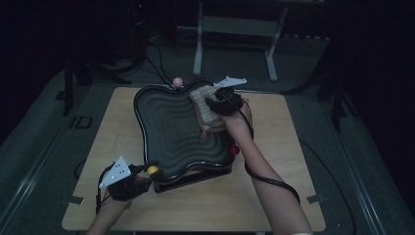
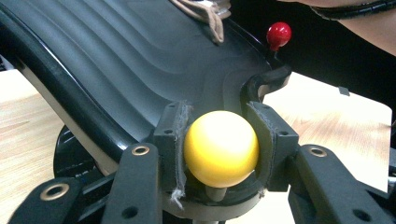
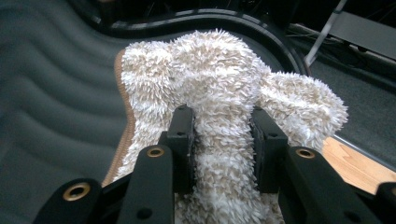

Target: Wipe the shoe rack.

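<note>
A black wavy-ribbed tray [image 1: 166, 127] stands tilted on the wooden table, with ball knobs at its corners. My left gripper [image 1: 147, 171] is shut on the yellow knob [image 1: 152, 170] at the tray's near left corner; in the left gripper view the yellow knob [image 2: 221, 148] sits squeezed between both pads [image 2: 169, 140]. My right gripper [image 1: 215, 101] is shut on a fluffy cream cloth [image 1: 208, 110] with a tan edge, lying at the tray's far right. In the right gripper view a fold of the cloth [image 3: 219, 93] bulges up between the pads [image 3: 183, 135].
A red knob [image 1: 235, 150] sticks out at the tray's near right corner, and a pink knob [image 1: 177, 81] at the far edge. The wooden table [image 1: 284, 147] has bare room right of the tray. A metal frame stand [image 1: 235, 29] stands on the floor behind.
</note>
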Demonstrator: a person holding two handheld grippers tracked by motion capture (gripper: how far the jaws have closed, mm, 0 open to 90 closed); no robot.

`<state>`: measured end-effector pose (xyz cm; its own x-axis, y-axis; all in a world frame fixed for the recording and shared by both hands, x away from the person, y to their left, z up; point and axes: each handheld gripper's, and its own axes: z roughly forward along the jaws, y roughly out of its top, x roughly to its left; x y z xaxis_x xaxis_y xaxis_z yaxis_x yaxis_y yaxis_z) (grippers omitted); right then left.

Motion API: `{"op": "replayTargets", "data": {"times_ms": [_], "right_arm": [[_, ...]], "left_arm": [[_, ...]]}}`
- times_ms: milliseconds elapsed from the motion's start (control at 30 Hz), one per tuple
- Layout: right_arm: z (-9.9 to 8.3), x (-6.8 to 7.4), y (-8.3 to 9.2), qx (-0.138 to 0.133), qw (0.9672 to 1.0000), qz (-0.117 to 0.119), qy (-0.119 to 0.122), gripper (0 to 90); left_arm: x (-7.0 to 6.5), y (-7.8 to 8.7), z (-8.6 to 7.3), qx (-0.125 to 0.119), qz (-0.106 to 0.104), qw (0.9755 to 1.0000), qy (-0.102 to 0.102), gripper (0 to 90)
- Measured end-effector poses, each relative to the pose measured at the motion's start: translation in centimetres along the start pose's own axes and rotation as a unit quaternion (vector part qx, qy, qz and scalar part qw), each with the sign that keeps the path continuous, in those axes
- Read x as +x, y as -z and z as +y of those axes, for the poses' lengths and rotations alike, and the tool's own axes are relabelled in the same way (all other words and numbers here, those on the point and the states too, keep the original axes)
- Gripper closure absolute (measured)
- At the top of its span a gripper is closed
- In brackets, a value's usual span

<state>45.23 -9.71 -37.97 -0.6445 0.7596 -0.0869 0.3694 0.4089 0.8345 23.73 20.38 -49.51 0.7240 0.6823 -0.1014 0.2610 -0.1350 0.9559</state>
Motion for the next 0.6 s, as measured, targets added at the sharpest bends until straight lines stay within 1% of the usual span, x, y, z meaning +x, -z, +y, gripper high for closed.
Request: {"op": "replayTargets", "data": {"times_ms": [67,167,300,400,500,567,600], "right_arm": [[-0.2,0.2,0.1,0.002,1.0000,0.001,0.008,66.4],[-0.4,0.2,0.2,0.001,1.0000,0.002,0.009,66.4],[-0.6,0.3,0.1,-0.001,0.9999,0.000,0.010,66.4],[-0.7,0.3,0.1,-0.001,1.0000,0.000,0.007,66.4],[-0.9,0.4,0.1,0.001,1.0000,0.002,0.004,66.3],[-1.0,0.4,0.2,0.004,1.0000,0.005,0.001,66.3],[-1.1,0.5,0.3,0.006,1.0000,0.005,0.004,66.3]], "left_arm": [[-0.1,0.0,0.0,-0.001,0.001,1.0000,0.000,59.1],[-0.3,-0.1,-0.1,-0.003,-0.003,1.0000,0.000,59.1],[-0.9,-0.4,0.0,-0.001,-0.012,0.9999,-0.004,59.0],[-1.2,-0.6,-0.1,-0.004,-0.016,0.9998,-0.006,59.0],[-1.6,-0.9,-0.2,-0.012,-0.021,0.9997,-0.009,59.0],[-1.8,-1.2,-0.2,-0.013,-0.026,0.9995,-0.011,59.0],[-1.9,-1.3,-0.2,-0.012,-0.027,0.9995,-0.011,59.0]]}}
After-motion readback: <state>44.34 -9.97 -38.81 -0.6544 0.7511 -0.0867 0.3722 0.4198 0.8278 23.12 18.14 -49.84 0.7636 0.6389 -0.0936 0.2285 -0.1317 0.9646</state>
